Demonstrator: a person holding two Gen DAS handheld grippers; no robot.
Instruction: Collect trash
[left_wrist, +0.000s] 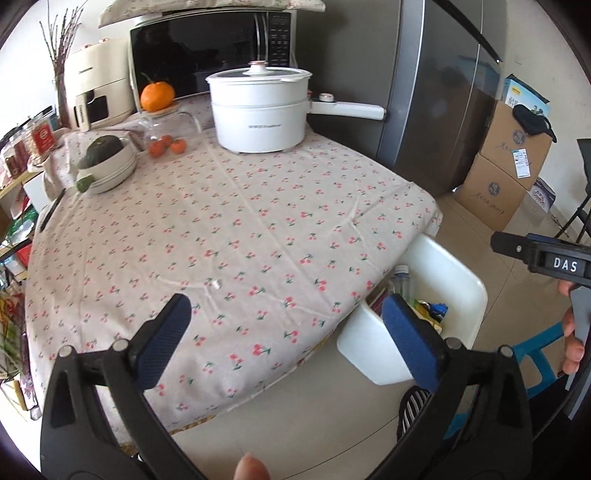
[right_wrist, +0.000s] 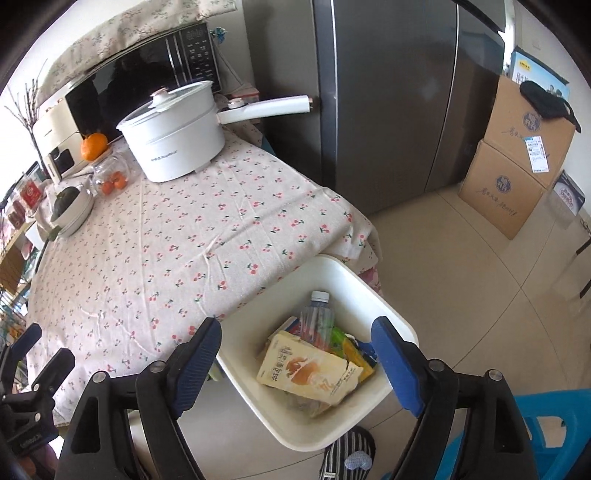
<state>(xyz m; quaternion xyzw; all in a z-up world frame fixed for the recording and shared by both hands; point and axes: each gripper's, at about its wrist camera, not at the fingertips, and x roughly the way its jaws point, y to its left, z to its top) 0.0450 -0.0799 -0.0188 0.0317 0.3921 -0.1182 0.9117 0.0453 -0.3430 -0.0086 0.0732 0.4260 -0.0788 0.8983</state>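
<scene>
Soft, even daylight fills both views, bright without harsh shadows. The window glow blows out the upper left corners. The fridge (right_wrist: 388, 110) door carries a dull sheen, and the microwave (left_wrist: 192, 48) glass mirrors the room darkly. Fisheye distortion bends the edges, ringed by black vignette. Focus is sharp mid-frame, softer toward the rim.

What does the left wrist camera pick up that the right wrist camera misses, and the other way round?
Only the left wrist view shows a small white scrap lying on the tablecloth, and a fingertip at the bottom edge.

Only the right wrist view looks straight down into the white bin, showing a torn beige carton on top of the rubbish and a clear plastic bottle behind it.

Both show the cherry-print tablecloth, the white pot, the microwave, the grey fridge, stacked cardboard boxes, and an open, empty claw: left claw, right claw.
</scene>
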